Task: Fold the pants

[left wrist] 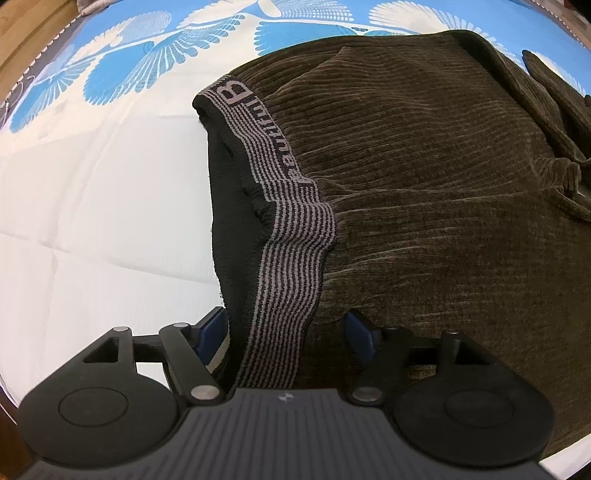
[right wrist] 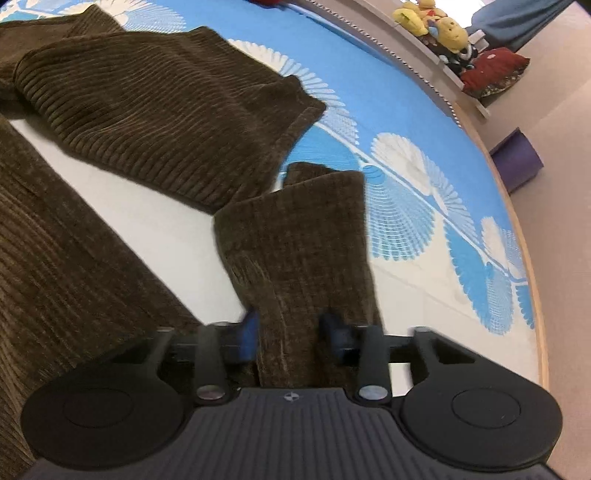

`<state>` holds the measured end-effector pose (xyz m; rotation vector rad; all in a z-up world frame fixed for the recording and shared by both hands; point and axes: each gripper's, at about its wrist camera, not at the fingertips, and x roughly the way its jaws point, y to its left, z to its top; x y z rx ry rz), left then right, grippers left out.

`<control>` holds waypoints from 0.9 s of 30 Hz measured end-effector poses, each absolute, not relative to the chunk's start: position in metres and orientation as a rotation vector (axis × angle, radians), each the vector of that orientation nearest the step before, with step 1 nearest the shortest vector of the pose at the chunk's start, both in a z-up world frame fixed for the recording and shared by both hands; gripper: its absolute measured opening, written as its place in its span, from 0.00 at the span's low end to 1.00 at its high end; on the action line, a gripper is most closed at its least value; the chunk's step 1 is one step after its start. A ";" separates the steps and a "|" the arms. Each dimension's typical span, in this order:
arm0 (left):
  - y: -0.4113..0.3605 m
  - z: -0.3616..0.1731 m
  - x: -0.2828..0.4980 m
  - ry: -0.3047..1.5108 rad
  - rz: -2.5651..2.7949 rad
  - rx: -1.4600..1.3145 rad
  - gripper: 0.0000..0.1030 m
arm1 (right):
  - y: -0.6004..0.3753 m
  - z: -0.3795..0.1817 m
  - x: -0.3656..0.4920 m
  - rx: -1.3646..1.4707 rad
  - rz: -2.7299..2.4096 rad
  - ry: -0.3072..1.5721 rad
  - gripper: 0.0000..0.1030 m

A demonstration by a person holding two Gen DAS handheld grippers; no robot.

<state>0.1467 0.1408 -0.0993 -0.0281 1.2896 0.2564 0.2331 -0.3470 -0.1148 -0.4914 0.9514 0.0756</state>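
Brown corduroy pants [left wrist: 424, 177] spread on bed [left wrist: 92, 221], filling centre and right of left wrist view. Striped waistband [left wrist: 291, 236] running from upper centre down to bottom centre, straight into left gripper [left wrist: 286, 328]. Left fingers [left wrist: 210, 328] spread wide, straddling waistband and black lining; pads not visibly pressing cloth, so no pinch yet.

Right wrist view: one leg [right wrist: 166, 122] lying across upper left toward centre, hem at centre right. Other leg end [right wrist: 299, 236] rising from bottom centre to mid-frame, long axis running straight away from right gripper [right wrist: 290, 328]. Right fingers [right wrist: 249, 332] narrowed onto this leg end; cloth bunched between blue pads, looks pinched, slight blur so contact not certain. Mattress edge curving along right of frame, toys [right wrist: 436, 26] on ledge upper right.

Key relation: each gripper sitting on opposite end of pants, waistband under left, leg end under right, garment's long axis running between them. Judged: next move likely bringing leg end over toward waistband, right hand travelling, left anchoring. Risk: free leg at upper left left behind, not stacked with the held one.
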 end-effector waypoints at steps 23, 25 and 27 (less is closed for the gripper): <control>0.130 -0.097 0.142 1.278 0.279 0.005 0.72 | -0.668 -0.137 0.050 1.034 -0.763 0.999 0.07; 0.131 -0.097 0.142 1.279 0.284 -0.005 0.72 | -0.666 -0.136 0.053 0.990 -0.713 0.996 0.07; 0.133 -0.097 0.141 1.277 0.282 -0.021 0.66 | -0.664 -0.131 0.057 0.944 -0.674 0.973 0.07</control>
